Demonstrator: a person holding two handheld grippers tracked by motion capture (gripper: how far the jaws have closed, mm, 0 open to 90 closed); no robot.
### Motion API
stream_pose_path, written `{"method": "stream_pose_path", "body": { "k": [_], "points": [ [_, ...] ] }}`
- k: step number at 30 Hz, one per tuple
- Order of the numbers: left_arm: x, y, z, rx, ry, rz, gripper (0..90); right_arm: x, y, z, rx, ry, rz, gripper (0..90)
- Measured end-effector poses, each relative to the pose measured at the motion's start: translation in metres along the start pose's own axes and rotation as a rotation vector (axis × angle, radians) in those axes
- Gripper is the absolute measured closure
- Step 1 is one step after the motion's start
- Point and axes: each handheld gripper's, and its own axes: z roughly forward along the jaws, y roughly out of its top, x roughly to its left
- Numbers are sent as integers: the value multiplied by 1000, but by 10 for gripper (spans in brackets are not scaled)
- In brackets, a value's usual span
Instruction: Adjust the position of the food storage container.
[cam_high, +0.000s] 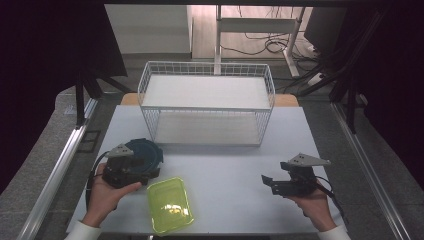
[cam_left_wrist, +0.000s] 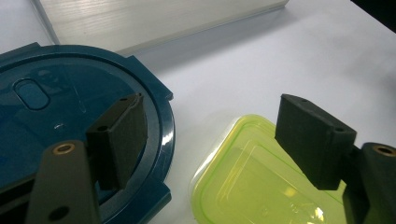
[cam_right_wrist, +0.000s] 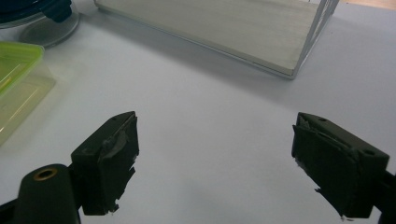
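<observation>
Blue lid (cam_left_wrist: 70, 121) on a round container sits at the near-left of the surface (cam_high: 235, 165), just beside a green box (cam_high: 170, 205) and in front of a wire rack (cam_high: 207, 102). Left gripper (cam_high: 150, 172) hovers over the lid's rim, jaws wide, one above the lid, the other over the box, gripping nothing. Right gripper (cam_high: 265, 181) waits well apart, jaws wide and empty. A clean grasp likely calls for centring the jaws on one item before closing.
</observation>
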Motion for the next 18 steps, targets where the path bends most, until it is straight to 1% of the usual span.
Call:
{"method": "stream_pose_path", "body": {
  "k": [3, 5, 9, 12, 13, 14, 15, 16, 17, 18],
  "points": [
    [-1, -2, -4, -3, 3, 6, 247, 2, 0, 0, 5, -1, -2, 143],
    [0, -3, -6, -2, 15, 8, 246, 3, 0, 1, 11, 3, -11, 141],
    [-1, -1, -9, -6, 30, 0, 243, 4, 1, -1, 4, 10, -13, 141],
    [-2, 4, -18, -9, 61, 4, 241, 5, 2, -1, 6, 16, -21, 141],
    [0, 5, -21, -3, 90, 7, 241, 6, 2, -1, 11, 17, -26, 141],
    [1, 5, -23, 15, 149, 27, 241, 6, 2, 0, 16, 15, -37, 141],
    [3, 5, -25, 44, 203, 51, 243, 6, 1, 1, 21, 15, -42, 140],
    [7, 4, -26, 63, 228, 52, 243, 7, 1, 1, 26, 15, -46, 140],
    [13, 3, -28, 74, 239, 38, 245, 7, 1, 1, 26, 16, -51, 139],
    [13, 3, -28, 74, 239, 38, 251, 7, 1, 1, 26, 16, -51, 139]
  ]
}}
